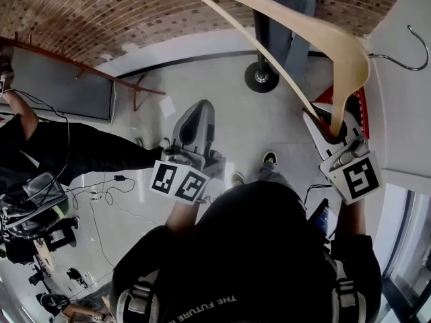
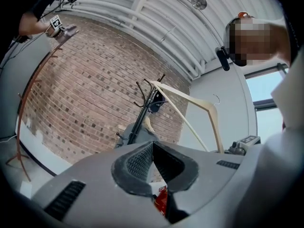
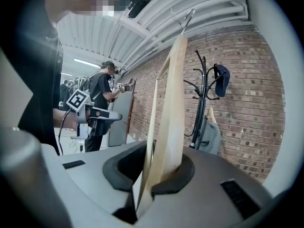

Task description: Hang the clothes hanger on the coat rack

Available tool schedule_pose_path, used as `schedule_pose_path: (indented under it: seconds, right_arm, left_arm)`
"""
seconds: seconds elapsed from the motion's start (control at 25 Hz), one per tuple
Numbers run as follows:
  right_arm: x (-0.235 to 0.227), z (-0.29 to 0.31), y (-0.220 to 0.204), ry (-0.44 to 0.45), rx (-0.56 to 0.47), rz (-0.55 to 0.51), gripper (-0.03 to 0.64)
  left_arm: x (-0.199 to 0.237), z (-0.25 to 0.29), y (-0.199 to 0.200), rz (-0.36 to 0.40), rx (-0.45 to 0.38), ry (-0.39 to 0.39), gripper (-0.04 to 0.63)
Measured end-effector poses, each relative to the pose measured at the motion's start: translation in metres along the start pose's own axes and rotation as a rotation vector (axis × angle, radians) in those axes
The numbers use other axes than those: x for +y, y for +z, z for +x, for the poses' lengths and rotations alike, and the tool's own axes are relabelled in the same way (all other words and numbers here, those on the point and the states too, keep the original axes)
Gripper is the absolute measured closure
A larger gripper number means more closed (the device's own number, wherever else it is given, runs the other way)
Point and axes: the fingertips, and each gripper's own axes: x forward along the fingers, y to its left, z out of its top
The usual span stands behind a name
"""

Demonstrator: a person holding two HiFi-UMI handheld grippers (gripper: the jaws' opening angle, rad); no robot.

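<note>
My right gripper (image 1: 331, 128) is shut on one arm end of a pale wooden clothes hanger (image 1: 350, 52), which rises up and away from the jaws, its metal hook (image 1: 412, 51) pointing right. In the right gripper view the hanger (image 3: 173, 108) stands between the pads. The black coat rack (image 1: 261, 78) stands ahead on its round base; it also shows in the left gripper view (image 2: 145, 110) and the right gripper view (image 3: 202, 99), some way off. My left gripper (image 1: 197, 116) is held out level, shut, with nothing in it (image 2: 152, 163).
A blue cap (image 3: 221, 80) and a grey garment (image 3: 210, 134) hang on the rack. A brick wall (image 1: 101, 12) runs behind it. A person in black (image 1: 60, 150) stands at the left by a grey panel (image 1: 60, 79). A white wall (image 1: 404, 113) is close on the right.
</note>
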Motion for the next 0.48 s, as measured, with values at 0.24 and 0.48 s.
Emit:
schedule_pose_path:
  seconds: [0.24, 0.48]
  right_arm:
    - [-0.049, -0.006, -0.019, 0.002, -0.004, 0.027, 0.572]
    - [-0.071, -0.007, -0.024, -0.008, -0.010, 0.026, 0.572]
  left_arm:
    - [-0.022, 0.047, -0.013, 0.036, 0.029, 0.009, 0.575]
    - [-0.028, 0.071, -0.014, 0.054, 0.044, 0.004, 0.575]
